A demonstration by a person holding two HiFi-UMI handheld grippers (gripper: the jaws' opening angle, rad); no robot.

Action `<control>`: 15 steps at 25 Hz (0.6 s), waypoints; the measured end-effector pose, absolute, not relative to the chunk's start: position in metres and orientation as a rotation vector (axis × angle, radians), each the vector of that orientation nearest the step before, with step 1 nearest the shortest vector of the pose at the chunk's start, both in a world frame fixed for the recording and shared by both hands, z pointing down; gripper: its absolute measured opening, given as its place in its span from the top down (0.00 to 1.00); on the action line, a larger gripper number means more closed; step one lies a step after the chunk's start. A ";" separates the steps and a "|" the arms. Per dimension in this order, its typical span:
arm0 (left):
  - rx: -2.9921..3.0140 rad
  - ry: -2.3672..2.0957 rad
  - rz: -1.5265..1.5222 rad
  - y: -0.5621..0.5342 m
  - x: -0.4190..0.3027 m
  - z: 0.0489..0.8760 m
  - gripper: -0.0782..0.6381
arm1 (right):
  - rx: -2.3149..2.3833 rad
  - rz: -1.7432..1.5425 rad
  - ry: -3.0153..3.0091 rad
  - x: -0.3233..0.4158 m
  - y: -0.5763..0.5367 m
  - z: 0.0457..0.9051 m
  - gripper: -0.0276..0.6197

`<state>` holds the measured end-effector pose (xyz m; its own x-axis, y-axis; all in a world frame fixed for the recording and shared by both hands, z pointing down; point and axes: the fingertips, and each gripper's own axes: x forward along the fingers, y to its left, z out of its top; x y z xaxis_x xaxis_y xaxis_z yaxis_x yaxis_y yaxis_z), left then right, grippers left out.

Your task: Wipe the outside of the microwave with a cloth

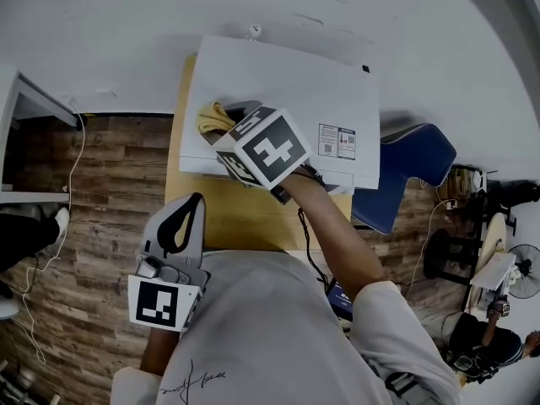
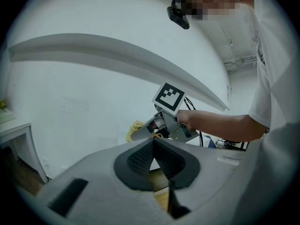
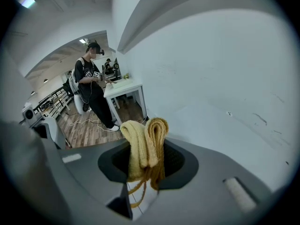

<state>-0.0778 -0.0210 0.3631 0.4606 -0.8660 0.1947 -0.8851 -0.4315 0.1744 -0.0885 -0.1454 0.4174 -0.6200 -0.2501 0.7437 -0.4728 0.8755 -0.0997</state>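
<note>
The white microwave (image 1: 287, 99) stands on a wooden table (image 1: 232, 218); I look down on its top. My right gripper (image 1: 226, 126) is over the top's left part, shut on a folded yellow cloth (image 1: 213, 118). In the right gripper view the cloth (image 3: 143, 142) sticks up from between the jaws of the gripper (image 3: 146, 156), with loose threads hanging below and the microwave's white surface (image 3: 225, 102) close on the right. My left gripper (image 1: 197, 201) hangs back near my body over the table's front edge, shut with nothing in it. In the left gripper view its tips (image 2: 153, 142) meet, and the right gripper (image 2: 143, 132) with the cloth (image 2: 136, 127) shows beyond.
A blue chair (image 1: 413, 171) stands right of the table. A white desk (image 1: 25, 133) is at the left, with a cable (image 1: 74, 184) trailing over the wooden floor. A person (image 3: 91, 95) stands by a small white table (image 3: 123, 87) in the background.
</note>
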 end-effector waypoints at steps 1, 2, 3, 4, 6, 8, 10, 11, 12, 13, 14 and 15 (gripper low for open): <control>2.456 -1.514 0.107 -0.022 -0.080 0.363 0.89 | 0.511 0.368 -2.266 -0.093 -0.145 0.417 0.77; 2.451 -1.519 0.106 -0.022 -0.081 0.363 0.89 | 0.504 0.370 -2.269 -0.097 -0.145 0.417 0.77; 2.447 -1.523 0.106 -0.023 -0.083 0.363 0.89 | 0.496 0.377 -2.274 -0.102 -0.144 0.417 0.77; 2.444 -1.525 0.107 -0.023 -0.083 0.364 0.89 | 0.486 0.392 -2.283 -0.106 -0.144 0.417 0.77; 2.444 -1.517 0.102 -0.024 -0.078 0.363 0.89 | 0.462 0.438 -2.314 -0.114 -0.143 0.416 0.77; 2.441 -1.504 0.086 -0.025 -0.072 0.360 0.89 | 0.434 0.486 -2.351 -0.121 -0.141 0.413 0.77; 2.434 -1.499 0.082 -0.026 -0.070 0.359 0.89 | 0.402 0.545 -2.402 -0.124 -0.137 0.407 0.77; 2.430 -1.502 0.082 -0.026 -0.070 0.359 0.89 | 0.390 0.572 -2.433 -0.125 -0.135 0.403 0.77; 2.429 -1.508 0.085 -0.027 -0.072 0.360 0.89 | 0.383 0.588 -2.464 -0.125 -0.134 0.398 0.77; 2.434 -1.513 0.091 -0.027 -0.074 0.361 0.89 | 0.382 0.590 -2.494 -0.123 -0.133 0.394 0.77; 2.443 -1.518 0.100 -0.027 -0.076 0.362 0.89 | 0.386 0.581 -2.521 -0.121 -0.132 0.389 0.77; 2.449 -1.521 0.106 -0.028 -0.078 0.362 0.89 | 0.394 0.571 -2.546 -0.117 -0.131 0.384 0.77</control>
